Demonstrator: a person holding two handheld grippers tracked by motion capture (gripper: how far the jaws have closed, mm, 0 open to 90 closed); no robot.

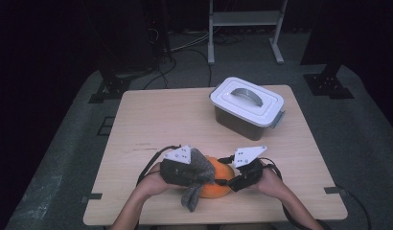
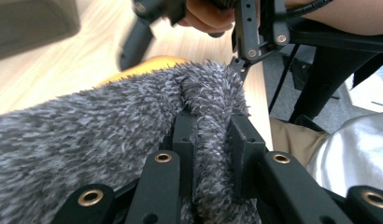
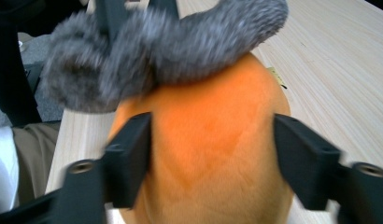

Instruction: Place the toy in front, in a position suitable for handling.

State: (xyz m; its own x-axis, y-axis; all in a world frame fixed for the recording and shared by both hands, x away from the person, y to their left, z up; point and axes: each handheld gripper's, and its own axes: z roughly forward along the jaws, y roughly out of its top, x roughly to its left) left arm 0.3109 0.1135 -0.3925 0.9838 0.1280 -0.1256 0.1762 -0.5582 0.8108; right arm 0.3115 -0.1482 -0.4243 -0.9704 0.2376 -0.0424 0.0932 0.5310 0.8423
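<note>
Presently, findings as observed:

Work in hand: a grey fuzzy cloth (image 1: pixel 197 172) is draped over an orange plush toy (image 1: pixel 217 183) near the front edge of the bench (image 1: pixel 161 115).

Left hand-held gripper (image 2: pixel 212 158): clenched on a fold of the grey fuzzy cloth; the pads pinch the pile between them in the left gripper view.

Right hand-held gripper (image 3: pixel 212 161): jaws stand either side of the orange plush toy, left pad at or near the fabric, right pad apart from it by a visible gap; judged released, not gripping.

Key relation: the toy lies directly between the two grippers, the left at its left, the right at its right. The cloth's long axis runs from the toy's top down toward the person, its free end hanging at the front.

Nearer hand: both are close; the left alone has the cloth.

Edges: the front edge of the bench is just beside the toy; little margin toward the person.

Open room: wide bare bench to the left and behind. A lidded white box (image 1: pixel 246 106) stands well apart, far right.

Judgement: pulling the cloth clear likely needs the right to steady the toy.
</note>
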